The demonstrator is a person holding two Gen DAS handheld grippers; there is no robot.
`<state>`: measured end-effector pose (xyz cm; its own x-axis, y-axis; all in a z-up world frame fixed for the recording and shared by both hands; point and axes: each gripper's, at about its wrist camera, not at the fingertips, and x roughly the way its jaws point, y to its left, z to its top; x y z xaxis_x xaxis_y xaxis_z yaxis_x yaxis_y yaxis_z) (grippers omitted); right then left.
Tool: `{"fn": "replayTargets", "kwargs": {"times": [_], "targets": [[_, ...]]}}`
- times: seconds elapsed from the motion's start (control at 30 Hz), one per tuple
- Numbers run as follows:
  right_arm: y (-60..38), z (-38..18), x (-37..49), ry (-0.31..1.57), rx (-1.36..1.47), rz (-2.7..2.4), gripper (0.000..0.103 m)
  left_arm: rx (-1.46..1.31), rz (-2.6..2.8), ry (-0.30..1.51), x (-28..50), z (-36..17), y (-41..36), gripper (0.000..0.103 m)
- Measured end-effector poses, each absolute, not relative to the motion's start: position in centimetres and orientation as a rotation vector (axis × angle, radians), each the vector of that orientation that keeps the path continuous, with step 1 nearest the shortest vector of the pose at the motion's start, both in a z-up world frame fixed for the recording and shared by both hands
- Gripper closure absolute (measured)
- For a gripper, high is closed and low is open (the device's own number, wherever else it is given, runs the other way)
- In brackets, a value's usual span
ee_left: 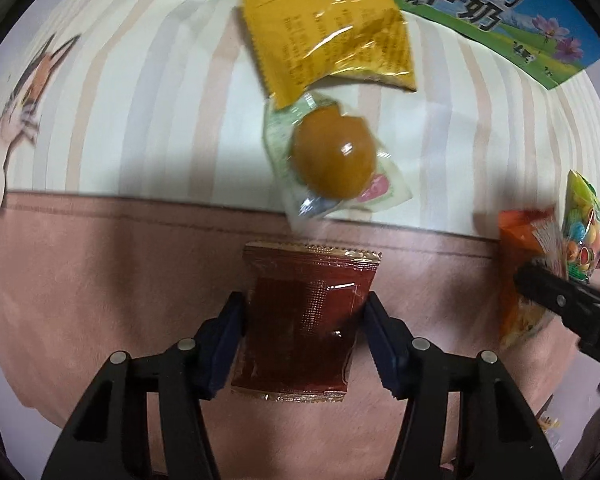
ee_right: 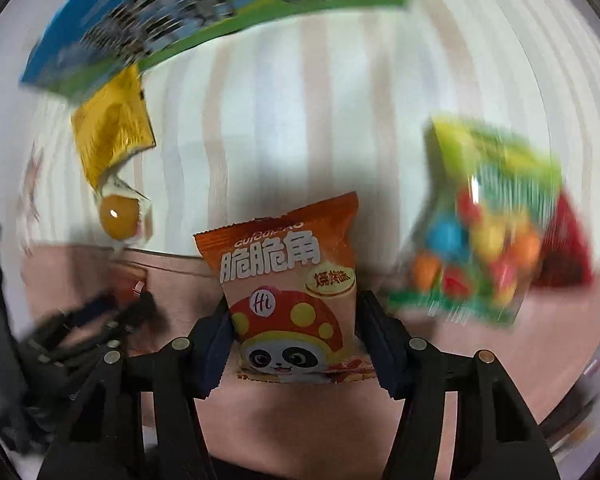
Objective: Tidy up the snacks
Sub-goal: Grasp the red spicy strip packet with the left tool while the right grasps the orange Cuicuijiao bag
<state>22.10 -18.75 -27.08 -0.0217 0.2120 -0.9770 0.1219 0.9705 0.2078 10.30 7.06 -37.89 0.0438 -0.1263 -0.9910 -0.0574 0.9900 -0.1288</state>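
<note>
My left gripper [ee_left: 304, 320] is shut on a dark red snack packet [ee_left: 300, 320] and holds it above the pink cloth. Beyond it lie a clear-wrapped brown egg [ee_left: 334, 160] and a yellow packet [ee_left: 328, 28]. My right gripper [ee_right: 294, 320] is shut on an orange panda snack bag [ee_right: 292, 300]. In the right wrist view the egg [ee_right: 118, 216] and yellow packet [ee_right: 112, 136] sit at the left, blurred. A bag of coloured candies [ee_right: 476, 232] lies at the right, with a red packet [ee_right: 568, 248] behind it.
A blue and green milk carton box [ee_left: 480, 4] stands at the back; it also shows in the right wrist view [ee_right: 160, 16]. The surface is a striped cloth [ee_left: 140, 100] with a pink band [ee_left: 100, 280] in front. The right gripper's finger [ee_left: 560, 300] shows at the left view's right edge.
</note>
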Motion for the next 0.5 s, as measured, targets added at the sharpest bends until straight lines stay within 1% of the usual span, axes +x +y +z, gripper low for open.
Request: {"fn": "replayTargets", "kwargs": {"times": [0.03, 0.07, 0.13, 0.27, 0.5], "targets": [[-19.6, -27.4, 21.4, 1.610, 0.353, 0.065, 0.040, -0.161, -0.057, 1.536, 10.1, -38.2, 7.3, 0.047], [-20.2, -27.8, 20.9, 1.631, 0.425, 0.065, 0.036, -0.170, -0.063, 1.541, 10.1, -38.5, 7.5, 0.047], [-20.4, -28.4, 20.2, 1.660, 0.482, 0.076, 0.025, -0.188, -0.066, 1.544, 10.2, -38.9, 7.7, 0.046], [-19.1, -29.0, 20.1, 1.646, 0.424, 0.067, 0.025, -0.167, -0.069, 1.549, 10.5, -39.5, 8.4, 0.046], [-16.2, -29.4, 20.3, 1.605, 0.298, 0.029, 0.027, -0.118, -0.069, 1.536, 10.7, -39.6, 5.2, 0.046]]}}
